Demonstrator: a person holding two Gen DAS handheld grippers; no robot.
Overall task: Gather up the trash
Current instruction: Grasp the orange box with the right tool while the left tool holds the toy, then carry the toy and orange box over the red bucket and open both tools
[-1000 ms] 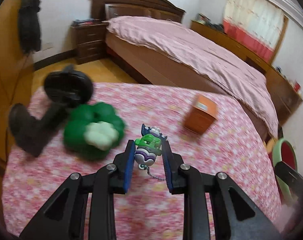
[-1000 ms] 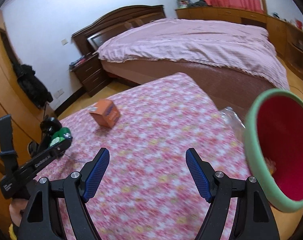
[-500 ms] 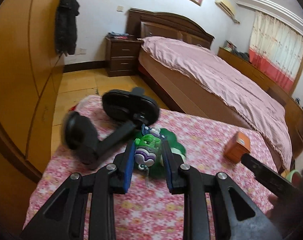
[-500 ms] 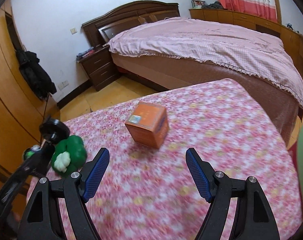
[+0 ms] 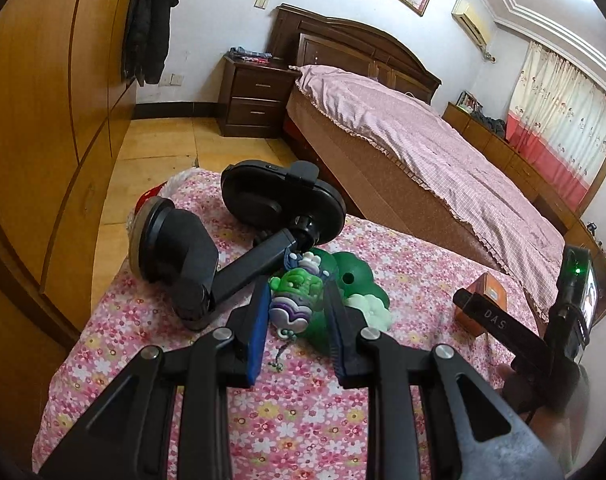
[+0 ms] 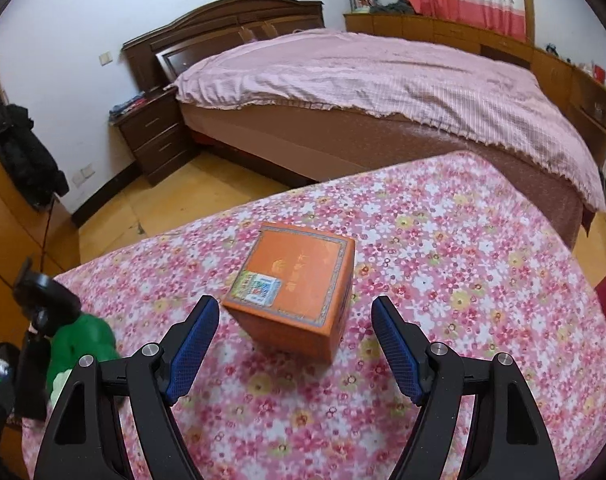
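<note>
The left gripper (image 5: 297, 304) was clamped on a green-and-purple keychain toy (image 5: 296, 298), lifted above the floral table (image 6: 463, 280). The right gripper (image 6: 295, 346) stood wide apart, empty, the orange box (image 6: 293, 286) at its 12 o'clock. Box, green toy (image 5: 359, 292) and black mount (image 5: 239, 240) appeared uncollected.

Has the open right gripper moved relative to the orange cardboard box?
Yes. The right gripper has closed in on the orange cardboard box, which now sits between its open fingers.
</note>
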